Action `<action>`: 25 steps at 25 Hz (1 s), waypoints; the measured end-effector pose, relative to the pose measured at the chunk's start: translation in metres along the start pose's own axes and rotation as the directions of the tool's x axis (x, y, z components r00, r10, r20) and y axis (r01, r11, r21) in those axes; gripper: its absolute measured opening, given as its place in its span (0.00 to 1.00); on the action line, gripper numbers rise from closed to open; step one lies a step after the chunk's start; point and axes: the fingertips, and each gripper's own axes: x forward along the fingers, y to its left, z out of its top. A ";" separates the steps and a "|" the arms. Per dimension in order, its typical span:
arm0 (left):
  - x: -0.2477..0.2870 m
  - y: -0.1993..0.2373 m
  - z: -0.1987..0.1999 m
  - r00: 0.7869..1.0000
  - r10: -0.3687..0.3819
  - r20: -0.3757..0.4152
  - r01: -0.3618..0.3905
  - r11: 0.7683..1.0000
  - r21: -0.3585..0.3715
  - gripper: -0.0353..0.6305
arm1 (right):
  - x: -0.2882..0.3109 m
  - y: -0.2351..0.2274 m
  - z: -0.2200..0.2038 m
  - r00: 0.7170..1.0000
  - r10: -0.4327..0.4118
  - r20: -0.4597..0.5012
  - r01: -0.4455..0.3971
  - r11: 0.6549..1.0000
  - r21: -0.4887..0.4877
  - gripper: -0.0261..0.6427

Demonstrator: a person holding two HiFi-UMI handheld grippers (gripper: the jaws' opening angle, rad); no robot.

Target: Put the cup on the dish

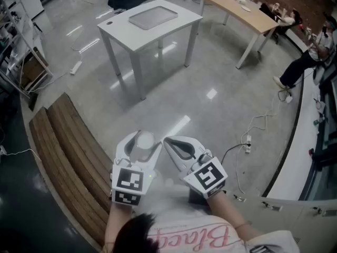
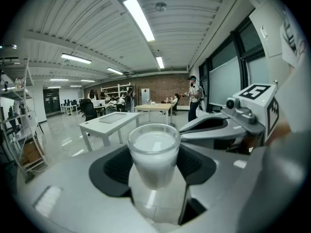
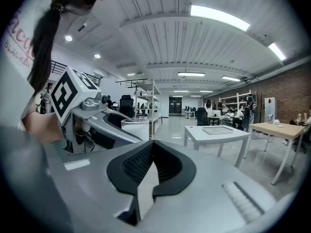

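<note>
A frosted, translucent cup [image 1: 143, 143] sits upright between the pads of my left gripper [image 1: 140, 140], which is shut on it; the same cup [image 2: 153, 154] fills the middle of the left gripper view and shows as a rim [image 3: 135, 128] in the right gripper view. My right gripper [image 1: 168, 141] hangs just to the right of it, shut with nothing between its jaws [image 3: 149, 149]. Both are held over bare floor near my body. A flat grey dish [image 1: 153, 17] lies on a white table [image 1: 118, 33] some way ahead.
A slatted wooden bench [image 1: 68, 152] runs along my left. A wood-topped table [image 1: 247, 12] stands at the back right, with a person [image 1: 305, 62] beside it. Cables and a power strip [image 1: 247, 141] lie on the floor at right. Shelving [image 1: 16, 46] lines the left wall.
</note>
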 end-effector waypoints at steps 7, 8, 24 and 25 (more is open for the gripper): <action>-0.001 -0.017 0.002 1.000 -0.028 0.001 0.028 1.000 0.004 0.45 | -0.013 -0.003 -0.002 1.000 -0.026 0.001 0.026 1.000 0.007 0.04; 0.000 -0.017 0.003 1.000 -0.027 -0.001 0.027 1.000 0.006 0.45 | -0.014 -0.003 -0.001 1.000 -0.026 0.009 0.026 1.000 0.002 0.04; 0.026 0.001 0.011 0.999 -0.053 0.009 0.053 0.999 0.006 0.45 | 0.005 -0.026 -0.003 0.999 -0.039 0.007 0.039 0.999 0.009 0.04; 0.028 0.005 0.011 0.998 -0.054 0.010 0.054 0.999 0.006 0.45 | 0.008 -0.028 -0.002 0.999 -0.037 0.005 0.037 0.999 0.010 0.04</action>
